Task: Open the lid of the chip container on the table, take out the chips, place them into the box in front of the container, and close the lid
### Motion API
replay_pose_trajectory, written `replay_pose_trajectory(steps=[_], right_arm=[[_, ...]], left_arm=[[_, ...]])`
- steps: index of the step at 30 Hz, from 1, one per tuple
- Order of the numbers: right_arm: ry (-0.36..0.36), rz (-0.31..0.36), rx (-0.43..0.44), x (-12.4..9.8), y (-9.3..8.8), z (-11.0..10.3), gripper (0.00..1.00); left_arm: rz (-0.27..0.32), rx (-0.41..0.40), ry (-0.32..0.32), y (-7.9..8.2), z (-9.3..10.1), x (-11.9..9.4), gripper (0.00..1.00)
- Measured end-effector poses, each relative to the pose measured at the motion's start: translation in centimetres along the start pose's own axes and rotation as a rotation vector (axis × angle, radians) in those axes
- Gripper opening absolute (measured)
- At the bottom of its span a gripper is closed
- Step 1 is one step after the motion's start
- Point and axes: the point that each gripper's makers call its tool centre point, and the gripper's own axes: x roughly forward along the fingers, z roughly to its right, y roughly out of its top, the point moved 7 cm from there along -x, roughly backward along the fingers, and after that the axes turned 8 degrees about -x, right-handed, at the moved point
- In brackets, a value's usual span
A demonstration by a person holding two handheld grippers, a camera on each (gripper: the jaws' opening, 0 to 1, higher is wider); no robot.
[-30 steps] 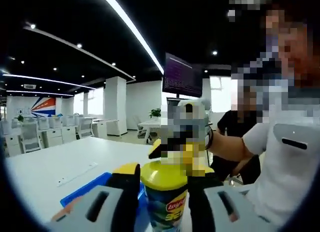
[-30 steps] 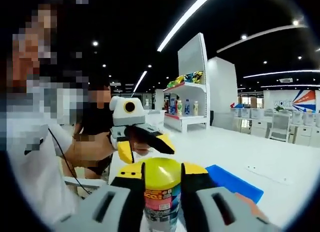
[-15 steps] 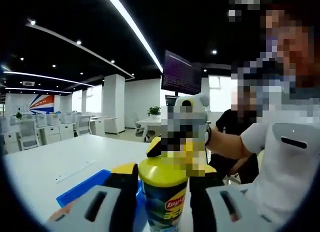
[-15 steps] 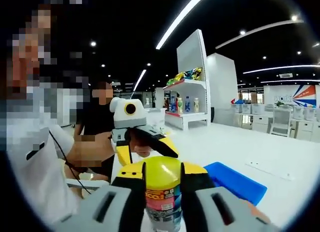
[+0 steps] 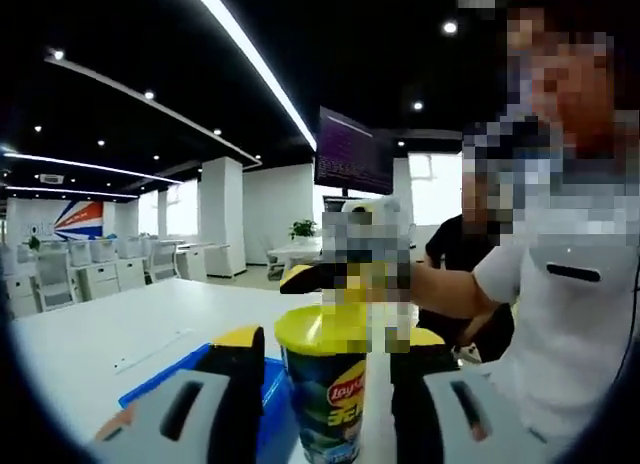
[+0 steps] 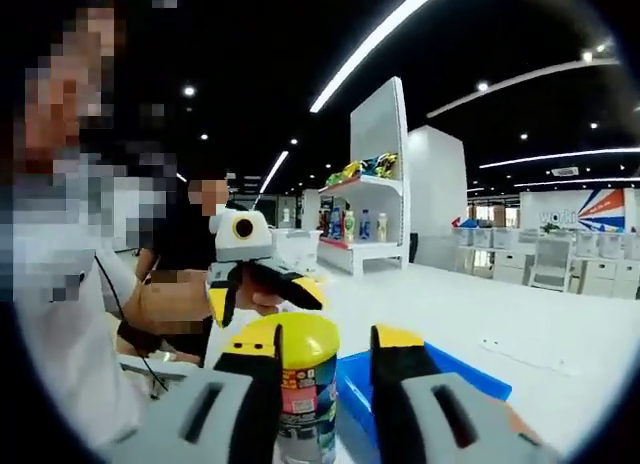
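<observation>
A chip can [image 5: 325, 389] with a yellow lid [image 5: 320, 329] stands upright on the white table. My left gripper [image 5: 327, 339] is open around it, with a narrow gap on each side. Beyond the can, the right gripper [image 5: 350, 269] faces me, one black and yellow finger [image 5: 300, 277] over the lid. In the right gripper view, the can [image 6: 305, 379] sits left of centre, partly behind my left jaw. My right gripper [image 6: 327, 336] is open, and the blue box [image 6: 445, 369] shows in its gap. The left gripper [image 6: 260, 296] hangs open behind the can.
The blue box [image 5: 175, 369] lies flat on the white table [image 6: 500, 319] beside the can. A person in a white shirt [image 5: 570, 314] stands close behind, and another sits further back. A shelf unit [image 6: 365, 219] with goods stands far off.
My right gripper's jaws have spread off the lid and the can now sits left of them. My left gripper's jaws have also widened slightly around the can.
</observation>
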Motion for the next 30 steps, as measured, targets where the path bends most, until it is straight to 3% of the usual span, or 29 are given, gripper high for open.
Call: replay_pose_trajectory(steps=[5,8,10,14,19,21,23,30], right_arm=[[-0.123,-0.027,-0.028,-2.4,-1.3,2.1,0.44],[-0.184,-0.091,-0.070,-3.7,-3.0,2.9,0.45],[-0.202,-0.116,-0.081,-4.1,-3.8,3.3,0.46],[-0.263,-0.186,-0.110,-4.9,-6.2,4.0,0.48],[-0.268,-0.271,-0.131,-4.8,-9.5,4.5,0.57],[-0.265,-0.290,-0.111,-4.7,-10.7,4.6,0.58],[-0.260,-0.303,-0.092,-4.6,-11.7,4.8,0.61],[-0.273,-0.331,-0.039,-3.8,-14.3,5.4,0.62]], left_arm=[[0.102,-0.011,0.142,0.5,-2.4,-4.3,0.52],[0.055,0.021,0.252,-1.1,-3.9,-6.0,0.55],[0.024,-0.016,0.305,-2.6,-4.8,-6.4,0.60],[-0.029,-0.016,0.343,-5.2,-5.4,-6.6,0.63],[-0.091,-0.037,0.390,-8.5,-6.8,-6.0,0.66],[-0.091,-0.046,0.412,-9.2,-7.7,-5.9,0.66],[-0.076,-0.143,0.429,-10.0,-8.5,-5.7,0.66],[-0.115,-0.146,0.445,-12.1,-10.2,-4.4,0.66]])
